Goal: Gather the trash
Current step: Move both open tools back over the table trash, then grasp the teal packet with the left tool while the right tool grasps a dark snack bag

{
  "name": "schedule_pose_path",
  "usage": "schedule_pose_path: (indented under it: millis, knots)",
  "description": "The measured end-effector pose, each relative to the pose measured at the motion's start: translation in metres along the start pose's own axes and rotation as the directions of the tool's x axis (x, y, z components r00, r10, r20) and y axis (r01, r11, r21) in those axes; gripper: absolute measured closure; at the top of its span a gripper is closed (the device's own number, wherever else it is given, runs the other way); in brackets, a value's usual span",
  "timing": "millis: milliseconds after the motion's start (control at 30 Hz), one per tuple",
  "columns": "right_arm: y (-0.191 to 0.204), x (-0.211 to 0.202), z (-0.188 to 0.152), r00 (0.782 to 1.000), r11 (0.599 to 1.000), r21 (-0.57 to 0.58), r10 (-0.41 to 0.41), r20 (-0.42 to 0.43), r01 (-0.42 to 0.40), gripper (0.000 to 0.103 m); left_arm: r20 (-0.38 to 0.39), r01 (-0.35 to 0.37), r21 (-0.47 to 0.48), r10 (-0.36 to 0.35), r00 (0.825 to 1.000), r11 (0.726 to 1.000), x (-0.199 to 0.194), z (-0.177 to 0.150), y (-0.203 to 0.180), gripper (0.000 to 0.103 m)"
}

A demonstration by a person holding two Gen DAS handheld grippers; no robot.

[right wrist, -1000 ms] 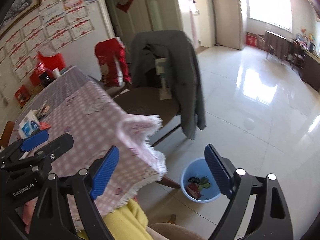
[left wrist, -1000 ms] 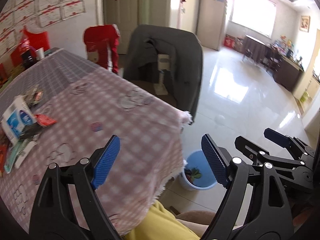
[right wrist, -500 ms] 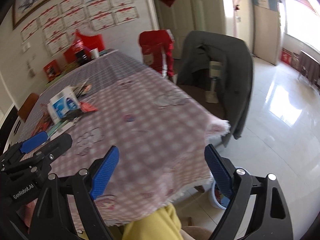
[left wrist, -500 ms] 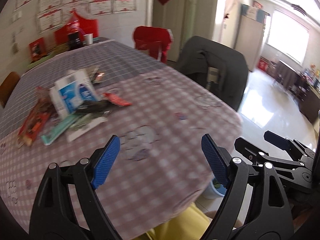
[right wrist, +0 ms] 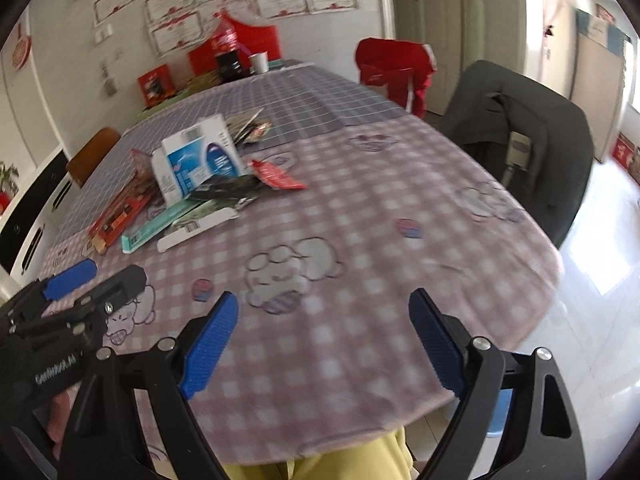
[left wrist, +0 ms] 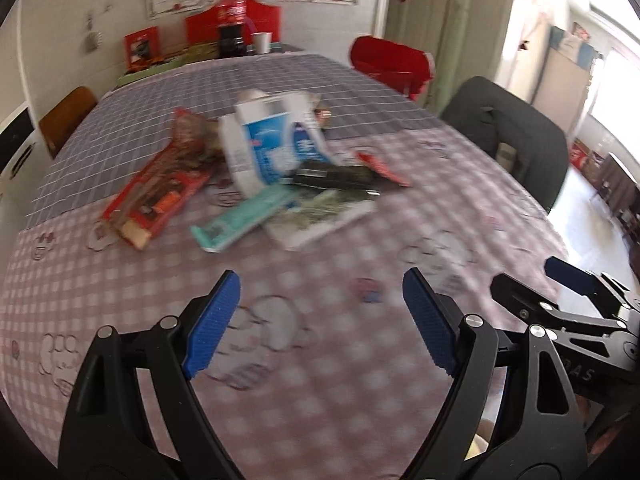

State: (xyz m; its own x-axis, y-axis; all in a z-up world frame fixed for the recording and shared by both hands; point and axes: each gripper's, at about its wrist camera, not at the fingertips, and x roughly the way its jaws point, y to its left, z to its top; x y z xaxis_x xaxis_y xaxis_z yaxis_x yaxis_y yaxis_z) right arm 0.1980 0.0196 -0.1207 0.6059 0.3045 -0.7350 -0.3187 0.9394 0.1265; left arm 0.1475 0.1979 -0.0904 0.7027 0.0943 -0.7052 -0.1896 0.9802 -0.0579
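Note:
A pile of trash lies mid-table: a white and blue carton (left wrist: 272, 144) (right wrist: 200, 160), a red snack wrapper (left wrist: 156, 196) (right wrist: 116, 216), a teal flat box (left wrist: 244, 216) (right wrist: 156, 228), a dark wrapper (left wrist: 336, 178) (right wrist: 228, 190), a small red wrapper (left wrist: 384, 168) (right wrist: 276, 174) and a white-edged packet (left wrist: 324, 220) (right wrist: 196, 226). My left gripper (left wrist: 320, 320) is open and empty, above the pink cloth short of the pile. My right gripper (right wrist: 324, 344) is open and empty, near the table's front edge. A sliver of the blue bin (right wrist: 500, 412) shows below the edge.
The table (left wrist: 360, 380) has a pink checked cloth in front and a grey one behind. A chair draped with a dark jacket (right wrist: 520, 132) and a red-covered chair (right wrist: 396, 68) stand on the right. A cola bottle (left wrist: 232, 20), cup and red boxes sit at the far end.
Both views have swung left, from the floor and blue bin to the table top. The trash pile now lies ahead of both grippers. Both stayed open.

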Motion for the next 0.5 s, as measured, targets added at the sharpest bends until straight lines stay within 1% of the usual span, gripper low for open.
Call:
schedule_pose_path:
  millis: [33,100,167,300,367,433,467,500]
  knots:
    - [0.004,0.004,0.002,1.000,1.000,-0.008,0.005,-0.008,-0.005,0.017,-0.003,-0.012,-0.007,0.012,1.000,1.000,0.003,0.002,0.009,0.021]
    - [0.014,0.014,0.005,1.000,1.000,-0.027,0.014,-0.024,-0.014,0.017,-0.020,-0.011,-0.002,0.011,1.000,1.000,0.012,0.008,0.021,0.021]
    - [0.022,0.022,0.010,0.999,0.999,-0.041,0.020,-0.038,-0.022,0.017,-0.043,-0.007,0.023,0.008,0.999,1.000,0.022,0.015,0.032,0.021]
    - [0.035,0.036,0.021,0.998,0.998,-0.050,0.038,-0.054,-0.041,0.017,-0.074,-0.019,0.068,0.024,0.997,0.998,0.042,0.030,0.045,0.021]
    - [0.039,0.043,0.026,0.998,0.998,-0.051,0.042,-0.055,-0.045,0.017,-0.098,-0.008,0.091,0.017,0.995,0.996,0.051,0.039,0.049,0.021]
    - [0.043,0.049,0.031,0.997,0.998,-0.047,0.043,-0.058,-0.045,0.017,-0.120,0.033,0.133,-0.017,0.993,0.991,0.062,0.048,0.050,0.021]
    - [0.044,0.053,0.033,0.997,0.998,-0.042,0.042,-0.062,-0.045,0.017,-0.136,0.039,0.149,-0.018,0.991,0.988,0.068,0.050,0.051,0.021]
    - [0.045,0.057,0.036,0.997,0.998,-0.034,0.043,-0.066,-0.045,0.017,-0.153,0.033,0.178,-0.005,0.988,0.983,0.076,0.054,0.050,0.021]
